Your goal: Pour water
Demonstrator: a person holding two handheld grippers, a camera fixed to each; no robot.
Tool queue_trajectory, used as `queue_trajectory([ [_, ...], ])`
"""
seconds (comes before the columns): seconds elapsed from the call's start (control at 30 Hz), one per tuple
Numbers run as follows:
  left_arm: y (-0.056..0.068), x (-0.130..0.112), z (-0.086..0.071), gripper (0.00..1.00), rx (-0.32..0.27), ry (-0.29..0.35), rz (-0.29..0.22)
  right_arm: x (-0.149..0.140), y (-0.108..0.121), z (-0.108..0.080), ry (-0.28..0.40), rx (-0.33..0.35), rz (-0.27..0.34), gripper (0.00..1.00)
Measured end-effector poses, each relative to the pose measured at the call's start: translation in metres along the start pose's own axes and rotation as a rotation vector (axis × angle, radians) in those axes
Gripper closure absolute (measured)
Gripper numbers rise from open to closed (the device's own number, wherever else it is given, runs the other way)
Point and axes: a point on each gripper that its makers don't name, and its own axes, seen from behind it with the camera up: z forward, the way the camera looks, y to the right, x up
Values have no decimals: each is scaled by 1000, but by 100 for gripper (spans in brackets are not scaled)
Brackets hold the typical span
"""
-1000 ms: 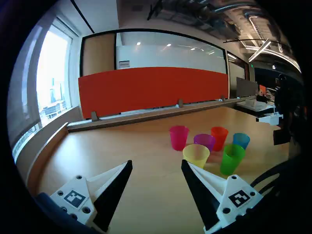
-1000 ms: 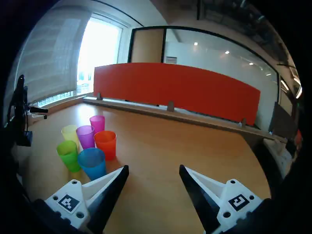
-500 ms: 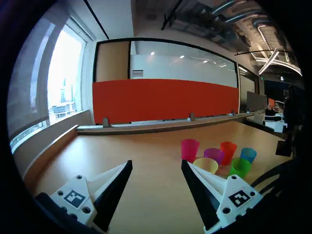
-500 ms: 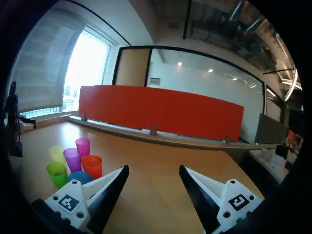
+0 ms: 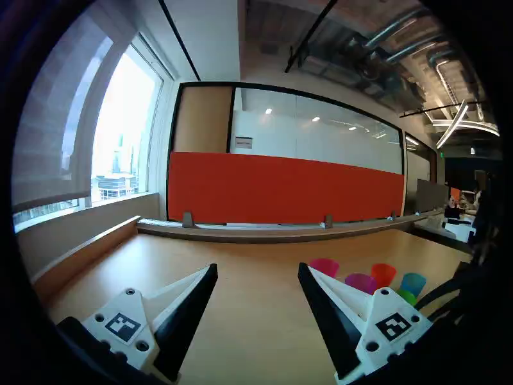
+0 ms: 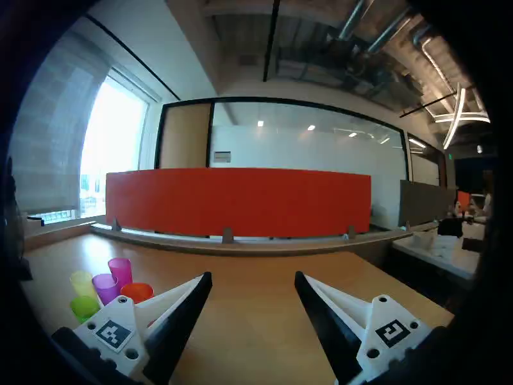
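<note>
We've got both grippers held over the wooden bench (image 5: 256,247) with nothing in them. The left gripper (image 5: 256,269) has its fingers (image 5: 189,305) spread wide apart, and the right gripper (image 6: 252,277) is spread wide the same way.

In the left gripper view the cups sit low on the right, partly tucked behind the right-hand finger. There's a pink cup (image 5: 325,265), a purple cup (image 5: 361,281), an orange cup (image 5: 383,273), a blue cup (image 5: 413,282) and a sliver of the green cup (image 5: 406,296).

In the right gripper view the bunch is at lower left, just beside the left-hand finger, and here the yellow cup (image 6: 81,282) shows too. They all stand upright, packed close together.

A red divider (image 5: 285,189) runs along the far edge of the bench, and there's a bright window (image 5: 118,154) off to the left.
</note>
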Motion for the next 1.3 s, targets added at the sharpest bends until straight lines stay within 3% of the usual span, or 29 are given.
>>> queue_trajectory([
  [0.2, -7, 0, 2, 7, 26, 21, -22, 1, 1, 0, 14, -18, -4, 0],
  [0.8, 0, 12, 0, 7, 60, 86, 51, 9, 10, 1, 3, -63, -24, 0],
  [1.3, -1, -4, 3, 7, 121, 107, 106, 4, 8, -5, -41, -81, -32, 0],
])
